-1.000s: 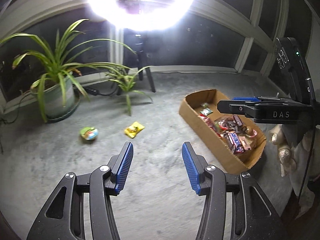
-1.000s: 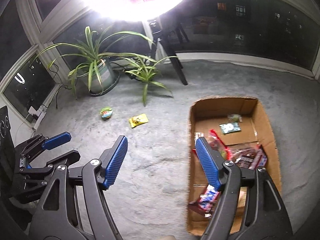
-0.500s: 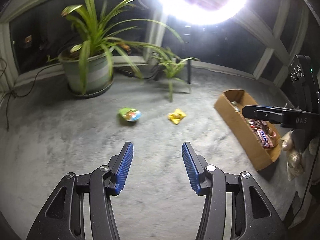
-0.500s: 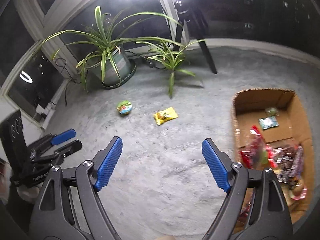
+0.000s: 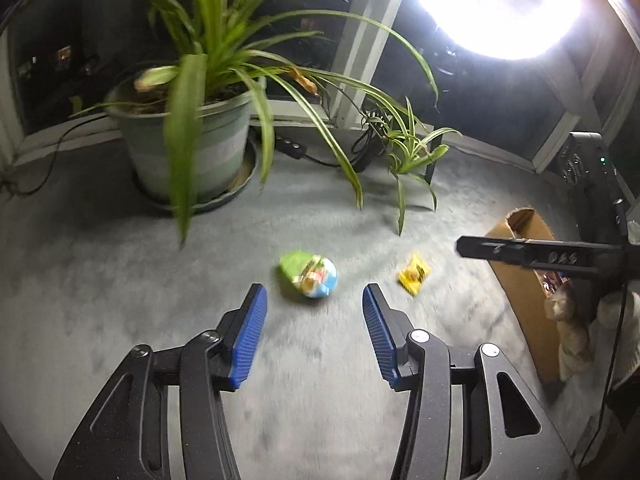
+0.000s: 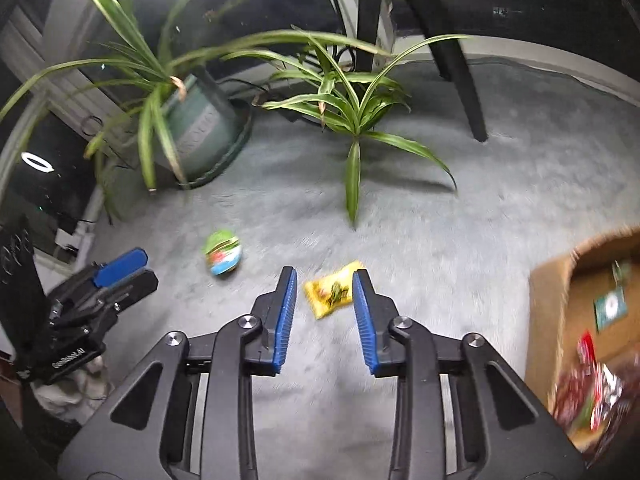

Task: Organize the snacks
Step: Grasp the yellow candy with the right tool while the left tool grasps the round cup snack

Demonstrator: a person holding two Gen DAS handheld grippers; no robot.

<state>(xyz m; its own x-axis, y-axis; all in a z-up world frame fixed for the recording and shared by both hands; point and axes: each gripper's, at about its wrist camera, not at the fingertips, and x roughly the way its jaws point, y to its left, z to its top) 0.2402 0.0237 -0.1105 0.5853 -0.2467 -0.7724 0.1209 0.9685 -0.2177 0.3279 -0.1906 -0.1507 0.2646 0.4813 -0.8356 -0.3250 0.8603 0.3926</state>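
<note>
A round green and blue snack pack (image 5: 309,275) lies on the grey carpet just ahead of my open, empty left gripper (image 5: 313,309); it also shows in the right wrist view (image 6: 222,253). A yellow snack packet (image 6: 331,294) lies between and just ahead of the fingertips of my open, empty right gripper (image 6: 323,285); it also shows in the left wrist view (image 5: 414,277). A cardboard box (image 6: 560,304) with several snacks sits at the right and shows in the left wrist view (image 5: 524,280) too.
A large potted plant (image 5: 188,136) and a smaller plant (image 6: 352,108) stand beyond the snacks by the window. A black stand leg (image 6: 460,64) and cables lie behind them. A bright ring light (image 5: 492,4) glares at the top right.
Both grippers have moved forward and left, away from the box and close to the two loose snacks. The right gripper's jaws have narrowed around the yellow packet.
</note>
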